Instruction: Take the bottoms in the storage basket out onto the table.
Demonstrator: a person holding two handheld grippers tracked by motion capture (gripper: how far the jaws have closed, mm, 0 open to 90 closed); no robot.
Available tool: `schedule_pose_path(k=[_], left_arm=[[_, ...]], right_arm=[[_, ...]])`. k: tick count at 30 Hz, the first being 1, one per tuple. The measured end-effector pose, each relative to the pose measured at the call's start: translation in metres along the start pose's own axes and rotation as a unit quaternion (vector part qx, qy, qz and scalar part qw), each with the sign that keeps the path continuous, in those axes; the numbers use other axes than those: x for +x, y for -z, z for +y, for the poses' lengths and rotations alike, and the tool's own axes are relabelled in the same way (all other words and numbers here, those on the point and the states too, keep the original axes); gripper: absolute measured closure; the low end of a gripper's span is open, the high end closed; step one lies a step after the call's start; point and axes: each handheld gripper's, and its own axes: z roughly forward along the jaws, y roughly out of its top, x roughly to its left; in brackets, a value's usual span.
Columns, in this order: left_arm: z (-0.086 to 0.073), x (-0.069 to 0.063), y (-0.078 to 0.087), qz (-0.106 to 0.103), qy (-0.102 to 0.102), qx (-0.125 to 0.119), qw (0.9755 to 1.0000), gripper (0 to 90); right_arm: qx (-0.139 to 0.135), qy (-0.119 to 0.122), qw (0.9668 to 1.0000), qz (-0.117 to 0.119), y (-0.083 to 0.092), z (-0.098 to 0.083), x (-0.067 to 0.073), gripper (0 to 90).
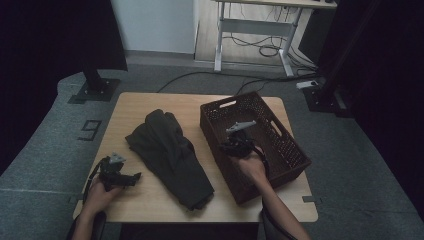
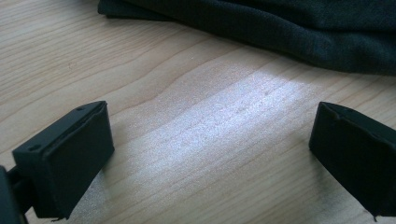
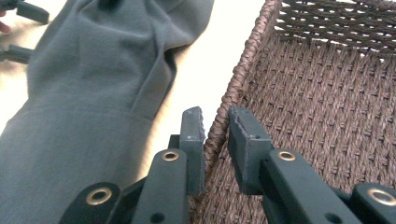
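A dark brown wicker basket [image 1: 290, 157] stands on the right half of the wooden table [image 1: 150, 102]. My right gripper [image 1: 231, 148] sits at its near left wall. In the right gripper view the right gripper [image 3: 216, 127] is shut on the basket's braided rim [image 3: 247, 51], one jaw outside and one inside. A dark crumpled garment [image 1: 170, 155] lies in the middle of the table, to the left of the basket. My left gripper [image 1: 135, 176] rests low at the table's near left and points towards the garment. In its own view the left gripper [image 2: 210, 154] stands wide open over bare wood, with the garment [image 2: 280, 28] just ahead.
The garment [image 3: 93, 93] lies a narrow strip of table away from the basket wall. The basket's inside holds nothing that I can see. Beyond the table are a grey carpet, cables, a desk frame [image 1: 255, 27] and dark stands [image 1: 95, 85] at both sides.
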Motion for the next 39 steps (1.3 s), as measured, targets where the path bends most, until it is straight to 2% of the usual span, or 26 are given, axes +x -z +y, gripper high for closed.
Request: schedule_pose_path(k=[21,26,31,34,35,36,38,39], left_arm=[[0.0,0.0,0.0,0.0,0.0,0.0,1.0,0.0],[0.0,0.0,0.0,0.0,0.0,0.0,1.0,0.0],[0.0,0.0,0.0,0.0,0.0,0.0,1.0,0.0],[0.0,0.0,0.0,0.0,0.0,0.0,1.0,0.0],[0.0,0.0,0.0,0.0,0.0,0.0,1.0,0.0],[0.0,0.0,0.0,0.0,0.0,0.0,1.0,0.0],[0.0,0.0,0.0,0.0,0.0,0.0,1.0,0.0],[0.0,0.0,0.0,0.0,0.0,0.0,1.0,0.0]], right_arm=[[-0.001,-0.021,0.9993,-0.033,-0.011,0.016,-0.045,80.4],[0.005,-0.021,0.9986,-0.048,-0.011,0.018,-0.054,80.9],[0.009,-0.025,0.9984,-0.049,-0.011,0.019,-0.056,79.6],[0.01,-0.027,0.9982,-0.053,-0.01,0.019,-0.054,75.2],[0.012,-0.034,0.9976,-0.059,-0.009,0.019,-0.053,66.4],[0.011,-0.04,0.9974,-0.059,-0.008,0.018,-0.053,61.6],[0.009,-0.048,0.9973,-0.054,-0.005,0.017,-0.052,56.2],[0.009,-0.048,0.9973,-0.054,-0.005,0.017,-0.052,56.2]])
